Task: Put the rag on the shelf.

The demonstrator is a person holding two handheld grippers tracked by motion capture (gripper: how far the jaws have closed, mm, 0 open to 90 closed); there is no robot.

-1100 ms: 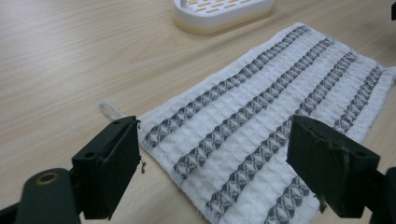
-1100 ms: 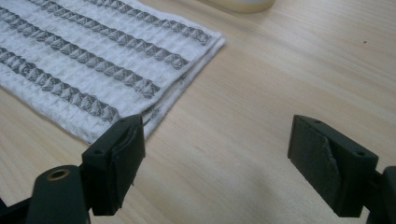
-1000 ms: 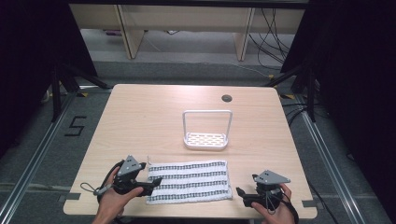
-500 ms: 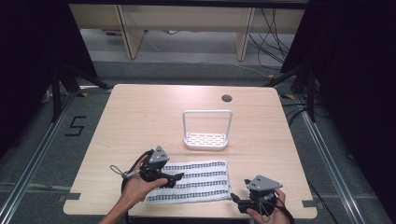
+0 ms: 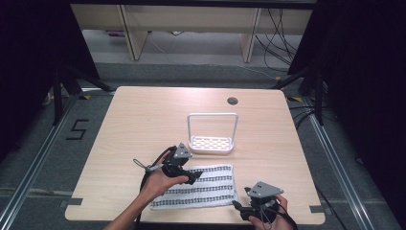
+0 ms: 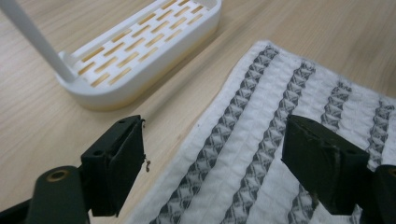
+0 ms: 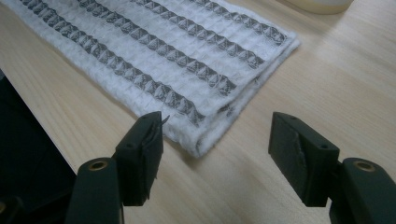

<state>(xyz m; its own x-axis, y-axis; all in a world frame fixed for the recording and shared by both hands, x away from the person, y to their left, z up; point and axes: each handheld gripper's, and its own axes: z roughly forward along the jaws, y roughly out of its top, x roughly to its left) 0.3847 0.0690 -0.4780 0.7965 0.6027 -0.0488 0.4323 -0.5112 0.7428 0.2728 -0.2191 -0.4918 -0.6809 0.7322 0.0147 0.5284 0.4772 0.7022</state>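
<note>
Currently L gripper [image 5: 195,178] held over towel [image 5: 210,189] top edge, fingers wide, just closing slightly; R gripper [image 5: 238,207] at towel's corner, fingers apart, closing, nothing gripped.

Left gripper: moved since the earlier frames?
Yes. The left gripper has slid right from the table's left edge, toward the white slotted plastic rack, onto the folded white towel with grey stripes. Jaws open.

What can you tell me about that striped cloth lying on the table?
The cloth is a white waffle-weave towel with dark grey patterned stripes running along its length. It looks soft and thick, folded into a layered rectangle, its layers visible at one corner. It lies flat near the table's front edge, just in front of a white slotted rack, apart from it. Both grippers' open jaws hover by it without pinching it.
</note>
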